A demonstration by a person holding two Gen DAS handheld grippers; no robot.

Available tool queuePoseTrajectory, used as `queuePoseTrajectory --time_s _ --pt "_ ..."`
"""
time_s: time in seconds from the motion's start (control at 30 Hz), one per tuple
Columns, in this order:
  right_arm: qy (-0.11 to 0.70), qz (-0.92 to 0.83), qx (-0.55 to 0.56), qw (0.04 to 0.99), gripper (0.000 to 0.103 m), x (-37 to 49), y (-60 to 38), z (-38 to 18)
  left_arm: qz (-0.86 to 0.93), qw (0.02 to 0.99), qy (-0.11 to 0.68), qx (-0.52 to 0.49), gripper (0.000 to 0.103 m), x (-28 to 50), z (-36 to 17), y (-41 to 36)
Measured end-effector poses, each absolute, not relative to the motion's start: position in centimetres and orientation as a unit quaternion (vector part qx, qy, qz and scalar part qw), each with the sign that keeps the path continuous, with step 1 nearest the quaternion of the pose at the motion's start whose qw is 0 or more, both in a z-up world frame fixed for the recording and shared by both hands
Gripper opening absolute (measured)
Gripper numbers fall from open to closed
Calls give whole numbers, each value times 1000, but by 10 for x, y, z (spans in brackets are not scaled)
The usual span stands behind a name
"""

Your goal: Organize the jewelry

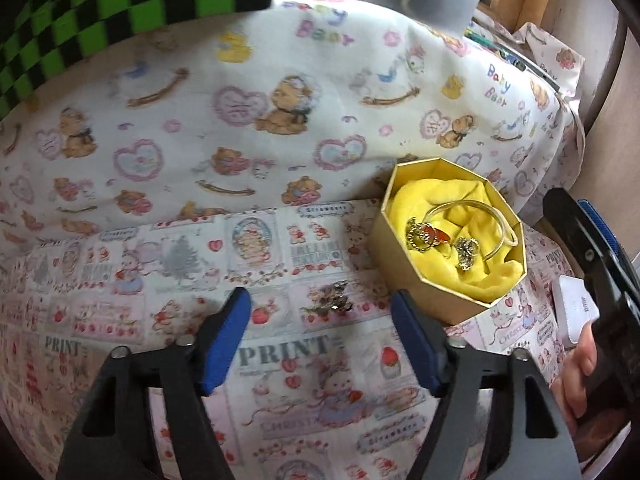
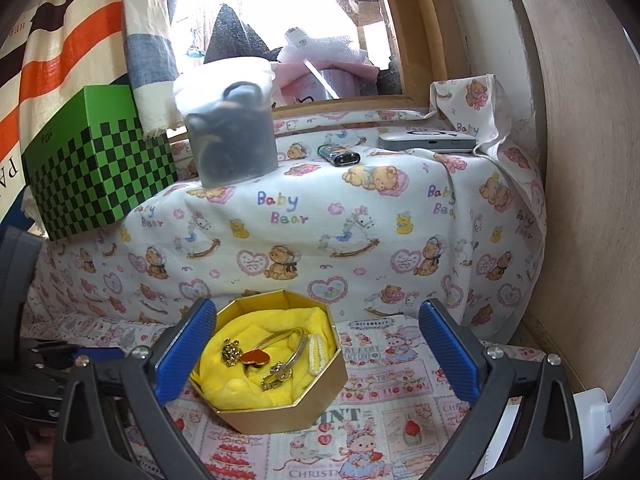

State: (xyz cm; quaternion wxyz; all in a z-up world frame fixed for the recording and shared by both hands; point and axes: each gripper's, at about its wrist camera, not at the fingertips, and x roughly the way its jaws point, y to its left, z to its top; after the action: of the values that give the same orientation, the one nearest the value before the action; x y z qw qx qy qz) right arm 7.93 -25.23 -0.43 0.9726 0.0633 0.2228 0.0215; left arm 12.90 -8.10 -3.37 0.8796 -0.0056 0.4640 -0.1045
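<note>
A gold octagonal box [image 1: 424,292] lined with yellow cloth stands on the printed tablecloth. In it lie a gold bangle [image 1: 472,216], a red heart pendant [image 1: 434,236] and small gold pieces. A small dark-gold jewelry piece [image 1: 334,300] lies loose on the cloth left of the box. My left gripper [image 1: 320,300] points down at it, open, the piece lying between the blue pads without touching them. In the right wrist view the box [image 2: 280,412] holds the bangle [image 2: 296,344], the heart [image 2: 260,356] and a white bead strand [image 2: 316,354]. My right gripper [image 2: 316,312] stands wide open around the box, its left pad close to the rim.
Behind the box rises a ledge draped in bear-print cloth [image 2: 320,216]. On it stand a green checked box [image 2: 92,160], a grey translucent container [image 2: 232,140], a lighter [image 2: 340,156] and a flat grey device [image 2: 428,140]. A white box [image 1: 572,312] and a wooden panel [image 2: 580,160] lie to the right.
</note>
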Motion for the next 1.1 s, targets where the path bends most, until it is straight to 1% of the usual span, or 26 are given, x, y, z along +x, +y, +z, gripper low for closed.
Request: queuePoseTrajectory --time_s 0.07,0.13,0.2,0.23,0.3,0.33,0.37,0.43,0.5,0.57,0.83,1.1 --pt "222 21 63 973 101 79 -252 -4 -103 877 469 -5 52 132 -37 -86" --pt "223 21 63 973 101 79 -252 -4 -107 875 473 -8 47 136 -41 -91" --pt "223 20 63 973 101 79 -252 -4 -105 873 477 -5 37 138 -45 -96" --pt "223 20 63 973 101 79 -252 -4 -101 873 477 -2 33 139 -47 -98" --pt "223 18 64 973 101 79 -252 -4 -97 873 478 -1 21 139 -51 -100" --pt "223 18 65 972 101 79 -252 -4 -97 873 478 0 20 139 -51 -101" --pt "223 18 65 972 101 79 -253 -4 -100 874 476 -2 15 137 -51 -101" --pt "223 17 65 973 101 79 -253 -4 -99 878 467 3 12 135 -52 -96" --pt "219 17 66 973 101 78 -254 -4 -91 886 454 20 6 128 -47 -95" --pt "217 20 70 973 101 77 -255 -2 -90 890 446 27 6 119 -39 -91" --pt "221 30 86 971 101 75 -257 1 -113 899 423 -12 6 87 -13 -70" --pt "223 29 87 970 101 75 -258 2 -127 902 413 -32 6 65 0 -58"
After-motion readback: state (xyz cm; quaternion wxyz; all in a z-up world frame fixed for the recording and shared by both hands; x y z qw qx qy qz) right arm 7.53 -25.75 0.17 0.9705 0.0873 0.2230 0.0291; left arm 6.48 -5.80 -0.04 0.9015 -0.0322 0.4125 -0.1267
